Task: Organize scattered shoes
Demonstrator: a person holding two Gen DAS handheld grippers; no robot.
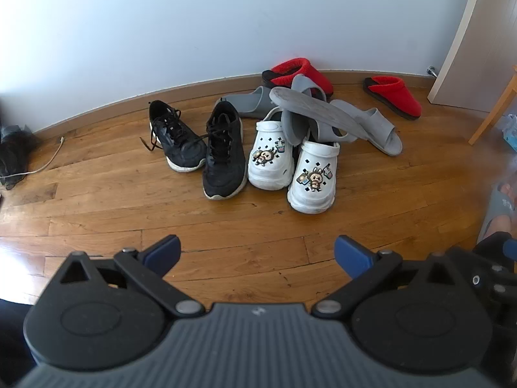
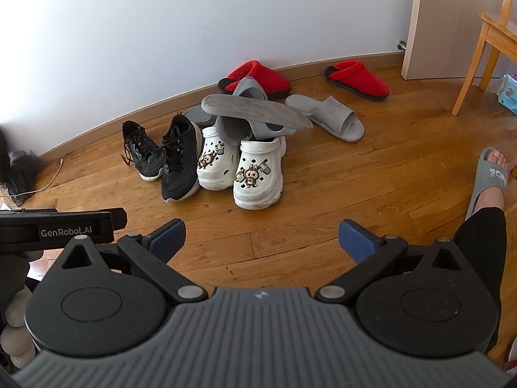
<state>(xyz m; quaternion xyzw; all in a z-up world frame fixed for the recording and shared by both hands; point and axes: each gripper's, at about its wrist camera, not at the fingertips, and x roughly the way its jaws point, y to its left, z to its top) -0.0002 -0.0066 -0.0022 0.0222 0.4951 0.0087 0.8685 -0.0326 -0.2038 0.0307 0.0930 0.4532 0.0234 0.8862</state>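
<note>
A heap of shoes lies on the wood floor by the white wall. Two black sneakers (image 1: 223,152) (image 2: 179,158) stand at its left, two white clogs (image 1: 311,174) (image 2: 258,174) with charms beside them. Grey slides (image 1: 318,110) (image 2: 255,110) are piled on the clogs, one sole-up; another grey slide (image 2: 326,116) lies to the right. One red slipper (image 1: 300,76) (image 2: 258,77) is behind the heap, another (image 1: 395,95) (image 2: 358,79) apart at the right. My left gripper (image 1: 257,253) and right gripper (image 2: 261,241) are open and empty, short of the heap.
A white door (image 2: 452,16) and a wooden chair (image 2: 488,42) stand at the right. A person's foot in a grey slide (image 2: 489,177) is at the right edge. A white cable (image 1: 45,161) and dark cloth (image 1: 13,152) lie at the left wall.
</note>
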